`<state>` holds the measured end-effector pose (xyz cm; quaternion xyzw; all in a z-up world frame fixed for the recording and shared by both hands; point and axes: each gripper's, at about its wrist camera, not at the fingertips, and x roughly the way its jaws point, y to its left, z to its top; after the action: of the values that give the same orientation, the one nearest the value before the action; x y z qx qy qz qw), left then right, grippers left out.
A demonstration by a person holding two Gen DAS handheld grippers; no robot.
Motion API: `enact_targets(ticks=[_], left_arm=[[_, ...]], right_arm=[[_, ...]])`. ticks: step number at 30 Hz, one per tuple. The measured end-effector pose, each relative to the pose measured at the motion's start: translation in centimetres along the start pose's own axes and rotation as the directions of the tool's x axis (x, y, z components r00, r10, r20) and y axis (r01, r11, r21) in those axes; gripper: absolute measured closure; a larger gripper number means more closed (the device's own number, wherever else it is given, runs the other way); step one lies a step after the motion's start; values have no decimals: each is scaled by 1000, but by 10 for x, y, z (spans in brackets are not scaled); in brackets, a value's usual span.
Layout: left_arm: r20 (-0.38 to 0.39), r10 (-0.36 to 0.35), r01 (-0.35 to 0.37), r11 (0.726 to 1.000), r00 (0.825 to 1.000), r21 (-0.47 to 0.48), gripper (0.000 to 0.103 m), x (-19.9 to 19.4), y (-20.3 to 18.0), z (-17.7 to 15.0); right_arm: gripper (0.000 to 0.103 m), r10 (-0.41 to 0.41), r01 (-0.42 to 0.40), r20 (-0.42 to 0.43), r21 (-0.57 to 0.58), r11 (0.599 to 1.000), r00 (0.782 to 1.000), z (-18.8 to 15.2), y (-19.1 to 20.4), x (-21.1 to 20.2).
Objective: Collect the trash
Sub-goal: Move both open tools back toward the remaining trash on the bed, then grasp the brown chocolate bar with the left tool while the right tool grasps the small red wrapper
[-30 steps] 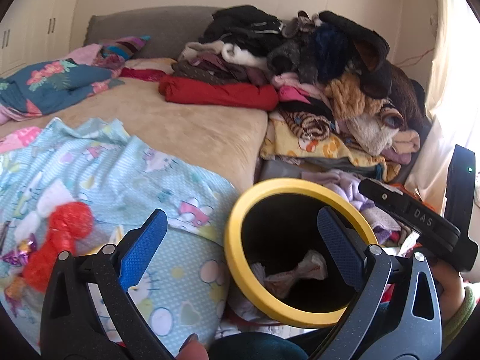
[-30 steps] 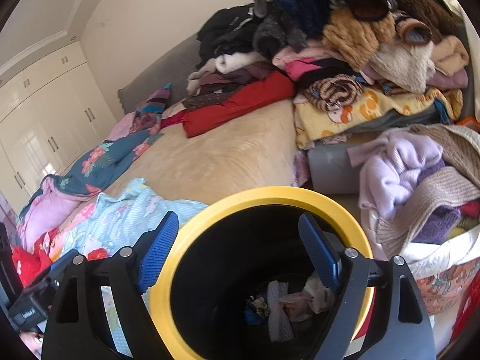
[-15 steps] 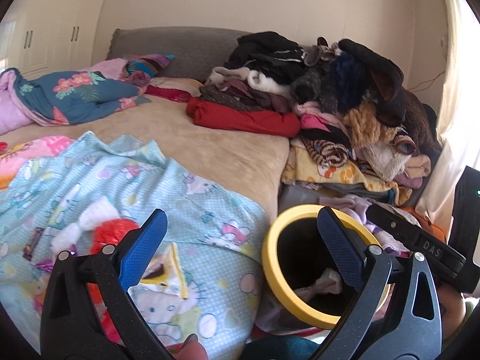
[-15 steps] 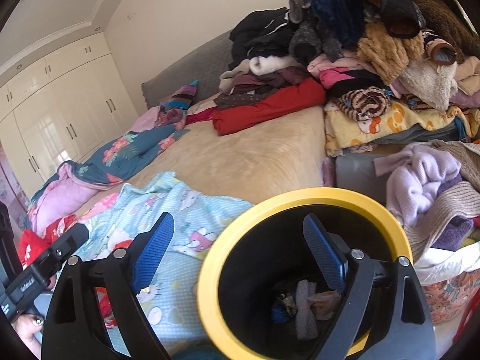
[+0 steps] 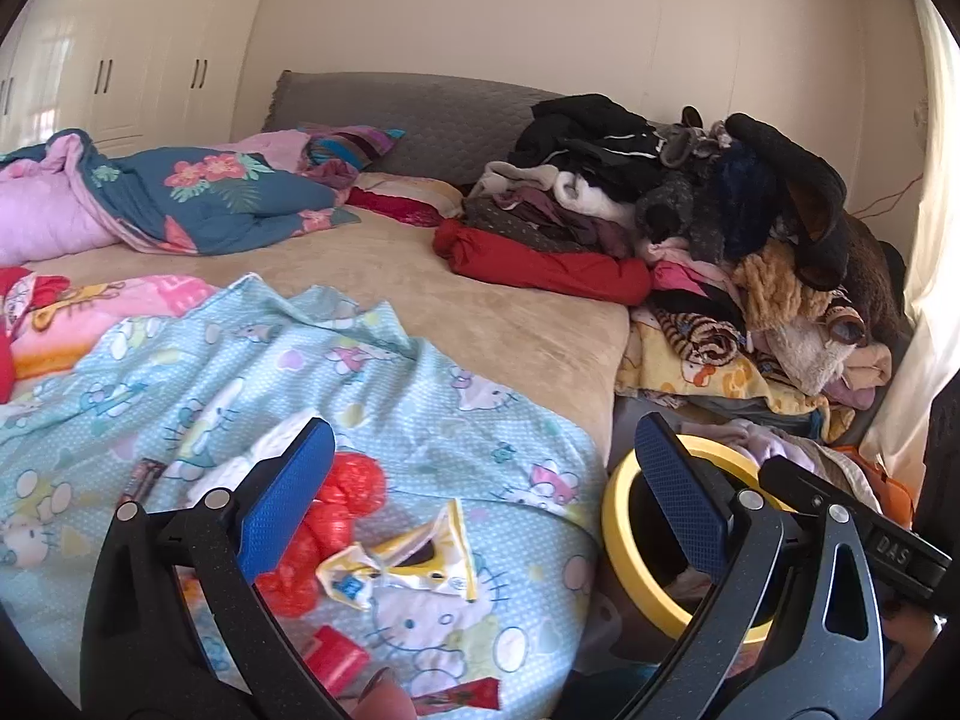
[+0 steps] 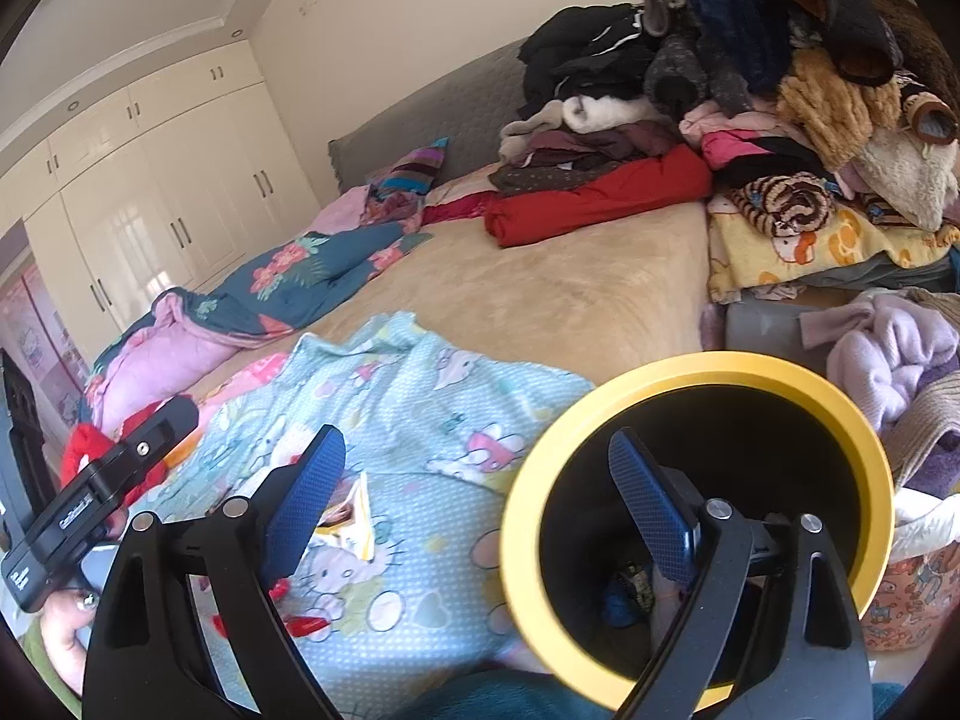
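Both grippers, left gripper (image 5: 480,498) & right gripper (image 6: 474,498), were spread wide w/ nothing held; yellow-rimmed bin (image 6: 696,366) stood just beside bed, prob. to catch wrappers (image 5: 408,564) off blanket (image 5: 360,372).

Crinkly glossy red plastic bag (image 5: 336,516), smooth yellow plastic bin rim (image 6: 696,369), soft printed cotton sheet (image 5: 252,378).

We read only "DAS" in white on the black body of the right gripper (image 5: 894,552); other print is illegible.
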<state>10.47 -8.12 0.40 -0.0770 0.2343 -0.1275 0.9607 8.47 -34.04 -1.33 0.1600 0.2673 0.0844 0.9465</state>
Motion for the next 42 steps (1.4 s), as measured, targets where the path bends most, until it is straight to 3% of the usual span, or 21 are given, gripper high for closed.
enact_targets(ticks=[26, 42], left_arm=[[19, 114, -112, 990, 993, -83, 11, -14, 73, 4], [-44, 234, -238, 959, 971, -154, 11, -7, 148, -18]], right_arm=[[14, 85, -103, -141, -127, 987, 986, -42, 86, 23], [14, 95, -130, -273, -112, 985, 957, -76, 114, 51]])
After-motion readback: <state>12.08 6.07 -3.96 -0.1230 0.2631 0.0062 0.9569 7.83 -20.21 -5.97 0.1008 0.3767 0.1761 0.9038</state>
